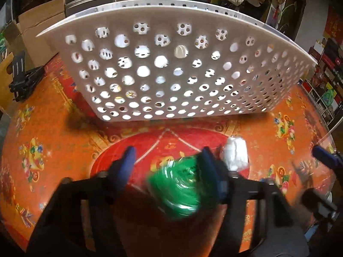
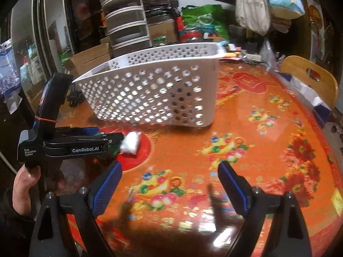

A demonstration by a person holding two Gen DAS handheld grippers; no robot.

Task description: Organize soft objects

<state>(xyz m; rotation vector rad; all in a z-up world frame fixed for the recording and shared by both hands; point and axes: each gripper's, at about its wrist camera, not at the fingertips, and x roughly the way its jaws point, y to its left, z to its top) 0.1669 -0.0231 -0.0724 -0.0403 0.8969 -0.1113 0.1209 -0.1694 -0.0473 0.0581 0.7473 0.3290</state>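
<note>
From the left wrist camera, the left gripper points down at a round table covered in an orange and red patterned cloth. Between its two blue-padded fingers lies a crinkly green plastic packet, blurred. The right-hand finger lies against the packet's edge, while a gap shows between the packet and the left-hand finger, so the fingers stand narrowed around it; whether both pads press on it cannot be told. Just beyond the right-hand finger, a small white soft bundle in clear wrap rests on the cloth. Behind both stands a white plastic basket with round perforations, its long wall facing the camera. At the right edge a blue fingertip of the right gripper shows.

From the right wrist camera, the right gripper hangs over the bare tablecloth, fingers spread wide with nothing between them. To the left, the black left gripper, held by a hand, reaches toward the table's red centre; a scrap of green shows at its tip, and the white bundle lies just past it. The perforated basket sits further back on the table, apart from both grippers. A wooden chair back stands at the far right.
</note>
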